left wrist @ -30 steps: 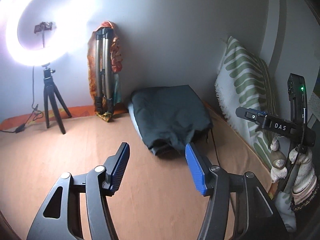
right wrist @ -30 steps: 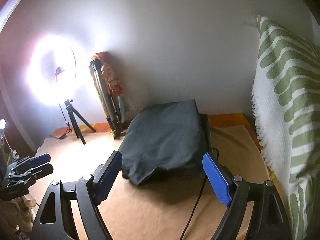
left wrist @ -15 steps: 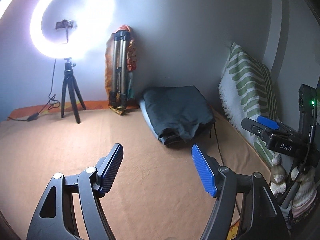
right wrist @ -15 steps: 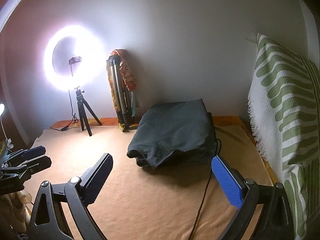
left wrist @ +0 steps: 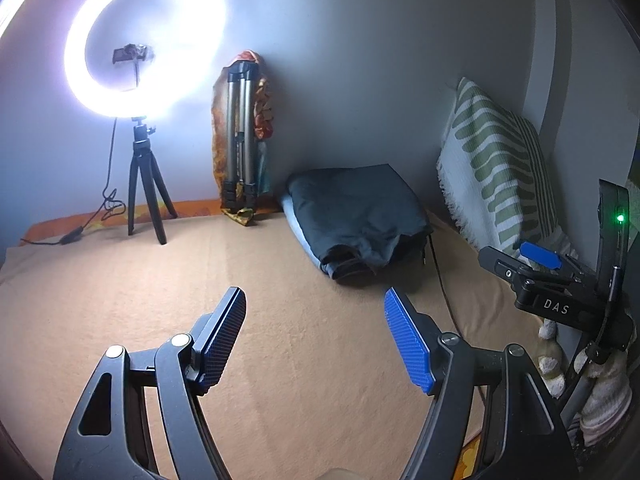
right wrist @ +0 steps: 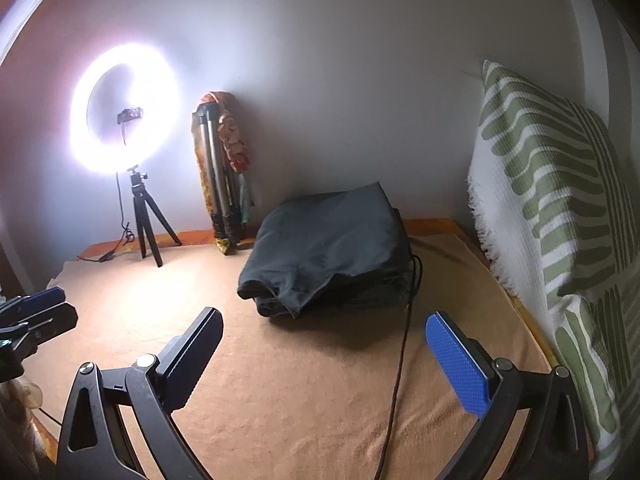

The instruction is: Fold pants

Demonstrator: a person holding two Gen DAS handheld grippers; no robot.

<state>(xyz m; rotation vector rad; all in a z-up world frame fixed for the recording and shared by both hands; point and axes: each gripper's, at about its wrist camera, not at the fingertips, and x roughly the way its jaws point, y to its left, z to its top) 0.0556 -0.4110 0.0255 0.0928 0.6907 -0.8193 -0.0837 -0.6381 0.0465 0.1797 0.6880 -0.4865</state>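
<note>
Your left hand-held gripper (left wrist: 316, 336) and right hand-held gripper (right wrist: 326, 354), both spread empty, have backed off the folded pants (right wrist: 328, 240); folding looks complete.

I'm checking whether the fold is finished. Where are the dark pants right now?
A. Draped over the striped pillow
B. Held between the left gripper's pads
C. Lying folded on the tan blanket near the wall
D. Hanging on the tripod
C: the dark pants lie as a folded bundle on the tan blanket, clear of both open grippers.
</note>
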